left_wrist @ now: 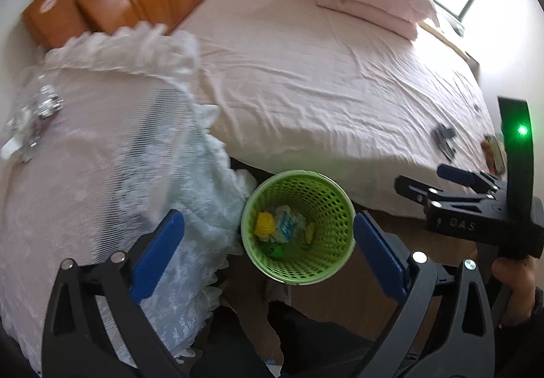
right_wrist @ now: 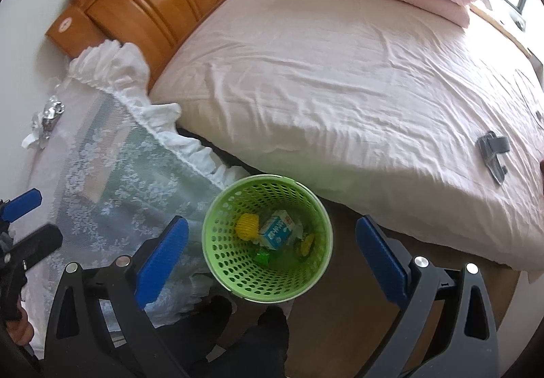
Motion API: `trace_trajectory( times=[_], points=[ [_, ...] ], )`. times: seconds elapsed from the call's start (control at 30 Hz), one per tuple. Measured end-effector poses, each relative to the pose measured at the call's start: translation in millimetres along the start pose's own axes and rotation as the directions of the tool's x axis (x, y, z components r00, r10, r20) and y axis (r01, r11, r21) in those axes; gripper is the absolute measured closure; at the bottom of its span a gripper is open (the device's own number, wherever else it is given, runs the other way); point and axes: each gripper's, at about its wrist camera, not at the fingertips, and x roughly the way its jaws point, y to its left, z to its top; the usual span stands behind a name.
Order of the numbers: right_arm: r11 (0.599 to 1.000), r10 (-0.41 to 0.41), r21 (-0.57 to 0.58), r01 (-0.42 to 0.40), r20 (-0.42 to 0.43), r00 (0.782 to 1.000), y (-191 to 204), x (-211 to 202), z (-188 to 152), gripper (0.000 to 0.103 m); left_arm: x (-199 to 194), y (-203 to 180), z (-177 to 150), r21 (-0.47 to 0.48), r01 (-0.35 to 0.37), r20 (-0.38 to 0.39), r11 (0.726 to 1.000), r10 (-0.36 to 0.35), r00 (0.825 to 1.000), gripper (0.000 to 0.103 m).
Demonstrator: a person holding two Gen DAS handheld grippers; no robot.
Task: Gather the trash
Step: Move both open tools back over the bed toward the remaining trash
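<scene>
Left gripper and right gripper both gaping wide, holding nothing, hovering over green basket containing carton. Foil scrap, possibly wrapper, lying on lace-covered nightstand beside bed.

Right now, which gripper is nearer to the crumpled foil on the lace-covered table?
Left. The left gripper is over the lace cloth, on the same side of the green basket as the crumpled foil; the right gripper is beyond the basket, by the bed.
</scene>
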Motion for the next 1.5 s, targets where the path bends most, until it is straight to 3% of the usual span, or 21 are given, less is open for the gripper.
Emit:
trace_trajectory(
  times=[0.23,0.57,0.7,1.03,1.17,1.43,1.5],
  points=[
    [0.991,0.055,-0.118,-0.054,0.006,0.998,59,-1,18,0.005,-31,70,-9,-0.156,-0.087,0.054,0.984,0.096,0.994,0.008],
    [0.953,0.164,-0.262,-0.151,0.028,0.986,167,-7,42,0.005,-77,182,-39,-0.354,-0.2,0.085,0.914,0.244,0.966,0.008],
    [0.932,0.199,-0.314,-0.181,0.024,0.98,211,-10,44,0.005,-86,207,-49,-0.399,-0.204,0.085,0.894,0.258,0.962,0.008],
    [0.904,0.226,-0.37,-0.215,-0.012,0.974,263,-2,44,0.004,-92,249,-61,-0.451,-0.192,0.089,0.872,0.258,0.962,0.008],
    [0.864,0.23,-0.455,-0.215,-0.022,0.973,293,4,44,0.004,-90,262,-66,-0.45,-0.192,0.083,0.872,0.255,0.963,0.008],
    [0.72,0.218,-0.669,-0.183,-0.033,0.975,366,27,60,0.004,-84,293,-66,-0.456,-0.194,0.075,0.869,0.254,0.964,0.008],
    [0.709,0.212,-0.682,-0.179,-0.035,0.977,379,34,64,0.004,-80,303,-63,-0.459,-0.191,0.073,0.868,0.252,0.965,0.008]
  ],
)
